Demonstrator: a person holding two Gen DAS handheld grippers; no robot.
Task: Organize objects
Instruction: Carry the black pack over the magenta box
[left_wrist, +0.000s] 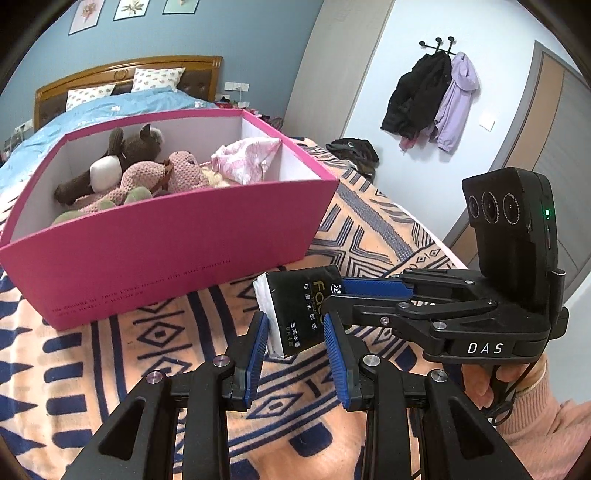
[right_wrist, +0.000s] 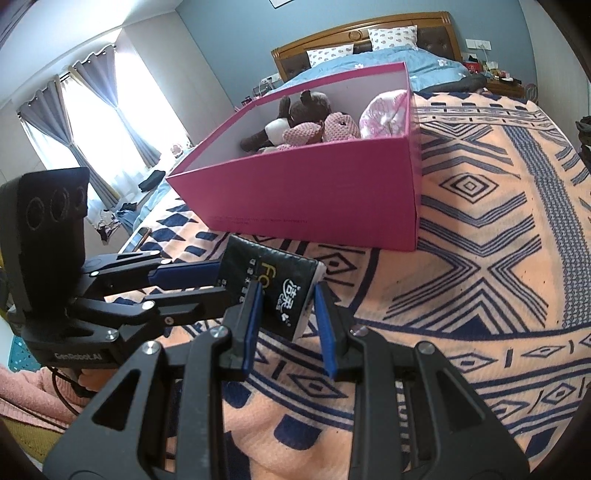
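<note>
- Black tissue pack (left_wrist: 301, 308) is pinched between both claws: left claw (left_wrist: 295, 332) grips its near end, right claw (right_wrist: 288, 314) from 3 o'clock.
- Pink box (left_wrist: 166, 251) sits at 11 o'clock on the bed.

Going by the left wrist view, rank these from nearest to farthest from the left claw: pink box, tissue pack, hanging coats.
1. tissue pack, gripped in the left claw.
2. pink box, just beyond on the blanket.
3. hanging coats, on the far wall, upper right.
</note>
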